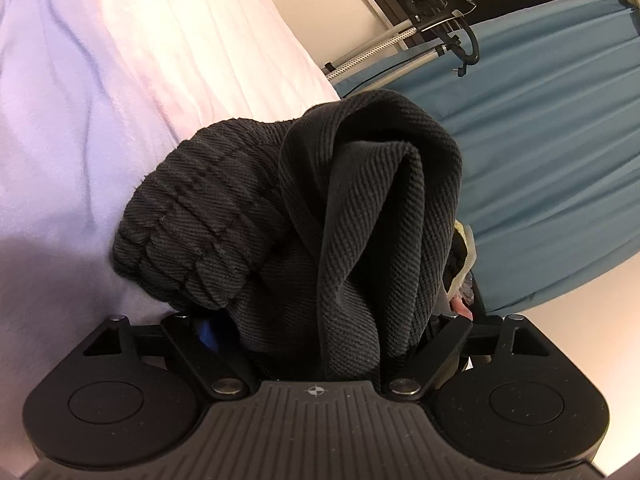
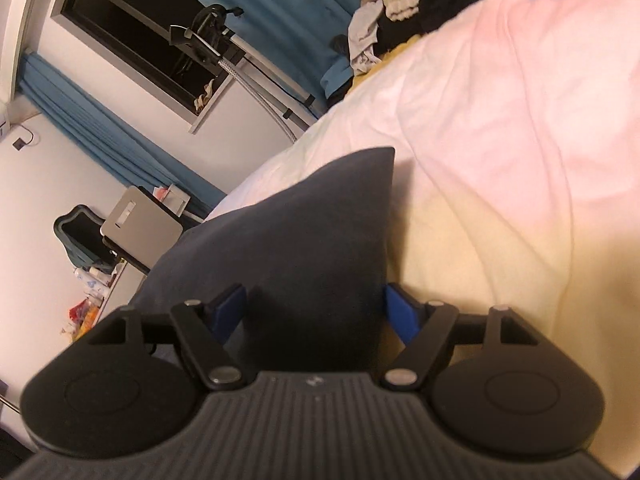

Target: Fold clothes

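A black ribbed garment [image 1: 304, 208] is bunched up on the white bed sheet [image 1: 120, 100], and it fills the space between the jaws of my left gripper [image 1: 320, 320]. The jaws stand wide. One blue pad [image 1: 208, 330] peeks out at the left, and the other finger is hidden under the cloth. In the right wrist view a dark cloth corner [image 2: 312, 232] lies flat on the sheet [image 2: 500, 160] and points away from me. My right gripper [image 2: 316, 308] straddles it, open, with a blue pad [image 2: 402, 316] showing on each side of the cloth.
A heap of mixed clothes [image 2: 400, 8] lies at the far end of the bed. Teal curtains [image 1: 552, 120] hang beyond the bed edge, beside a garment steamer stand [image 2: 208, 36] and a dark window. A cluttered desk with a chair [image 2: 80, 236] stands by the wall.
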Demonstrator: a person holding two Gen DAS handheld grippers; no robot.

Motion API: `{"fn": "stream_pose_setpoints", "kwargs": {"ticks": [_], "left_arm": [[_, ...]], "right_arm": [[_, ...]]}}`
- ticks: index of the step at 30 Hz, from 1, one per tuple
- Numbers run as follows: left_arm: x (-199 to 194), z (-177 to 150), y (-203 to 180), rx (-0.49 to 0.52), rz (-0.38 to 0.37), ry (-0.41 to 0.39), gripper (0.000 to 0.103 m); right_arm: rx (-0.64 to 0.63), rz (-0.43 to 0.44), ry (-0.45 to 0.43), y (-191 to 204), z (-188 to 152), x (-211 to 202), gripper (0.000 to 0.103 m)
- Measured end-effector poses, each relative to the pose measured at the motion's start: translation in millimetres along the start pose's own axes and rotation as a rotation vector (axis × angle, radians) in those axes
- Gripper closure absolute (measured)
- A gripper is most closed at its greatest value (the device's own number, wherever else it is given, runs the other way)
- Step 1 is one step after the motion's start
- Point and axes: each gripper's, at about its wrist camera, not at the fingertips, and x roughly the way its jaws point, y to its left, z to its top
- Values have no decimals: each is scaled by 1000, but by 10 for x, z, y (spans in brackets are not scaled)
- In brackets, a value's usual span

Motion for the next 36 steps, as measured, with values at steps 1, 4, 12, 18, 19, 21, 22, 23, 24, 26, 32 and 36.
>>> {"fn": "stream_pose_setpoints", "kwargs": {"ticks": [1,4,12,18,19,21,22,23,24,26,32,36], "left_arm": [[-1,0,-2,0,1,0,17],[-2,4,-18,0,3,1,17],[-59,-41,-10,-3,8,-5,17],[-47,-51,-36,1,12,-9,17],[-43,-53,-41,1,12,-10,17],[-65,-76,-18,1,12,-12,17],[-60,-76,-17,1,11,-13,17],[-55,-77,-14,1,10,-13,17],[-49,-78,-11,0,9,-14,17],[-38,-75,-22,5,14,-15,17],[-42,-69,-71,22,48,-27,31],[-107,-86,-134,34,64,-57,42]], "right_arm": [[15,8,2,-29,-6,20,27],[25,33,-3,-63,-3,82,26],[-1,66,-32,-63,19,208,28],[6,68,-47,-80,20,256,29],[6,69,-48,-80,19,256,29],[-4,73,-50,-71,17,253,33],[-11,78,-52,-62,16,246,36],[-14,81,-55,-54,16,236,40],[-18,84,-59,-45,15,225,42],[-31,87,-67,-10,14,207,49],[-78,82,-93,86,-8,136,65],[-120,79,-106,219,-4,63,70]]}}
